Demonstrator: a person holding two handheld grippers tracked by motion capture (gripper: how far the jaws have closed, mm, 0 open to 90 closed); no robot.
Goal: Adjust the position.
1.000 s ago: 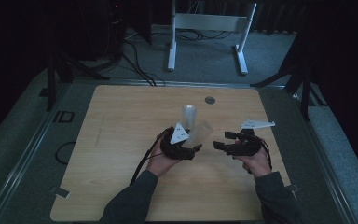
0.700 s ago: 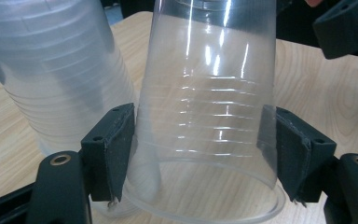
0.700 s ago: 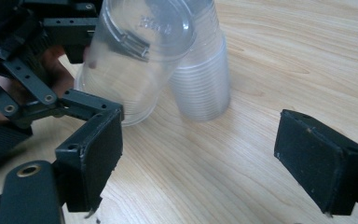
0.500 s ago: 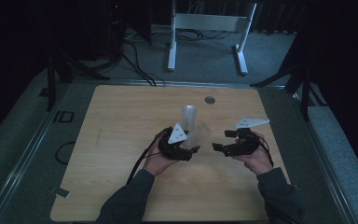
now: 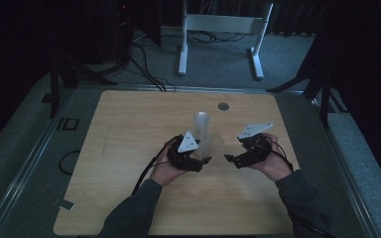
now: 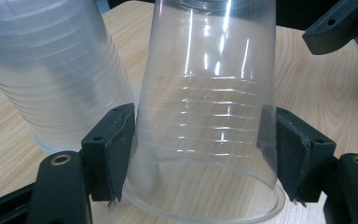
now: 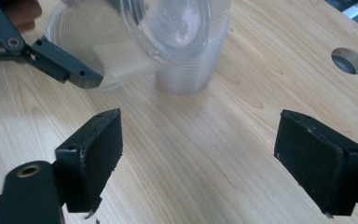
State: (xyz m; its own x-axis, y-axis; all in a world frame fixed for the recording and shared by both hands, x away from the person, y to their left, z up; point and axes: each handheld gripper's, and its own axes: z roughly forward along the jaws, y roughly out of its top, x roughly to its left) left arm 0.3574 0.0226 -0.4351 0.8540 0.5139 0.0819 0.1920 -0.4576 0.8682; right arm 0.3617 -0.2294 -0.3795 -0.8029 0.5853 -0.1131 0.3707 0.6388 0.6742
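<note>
A clear plastic cup (image 6: 205, 107), upside down and tilted, sits between the pads of my left gripper (image 6: 200, 154), which is shut on it near the rim. In the high view this cup (image 5: 214, 144) hangs just right of the left gripper (image 5: 206, 154). A stack of clear cups (image 5: 202, 125) stands upside down on the table right behind it, also in the left gripper view (image 6: 56, 79). My right gripper (image 7: 214, 158) has just spread its jaws and holds nothing. It hovers a little to the right of the held cup (image 7: 135, 37).
The wooden table (image 5: 129, 129) has a round cable hole (image 5: 222, 106) behind the cups, which also shows in the right gripper view (image 7: 348, 60). Cables and a white frame (image 5: 223, 25) lie on the floor beyond the table's far edge.
The right hand has shifted a little and lifted. The left hand and its cup have stayed in place.
</note>
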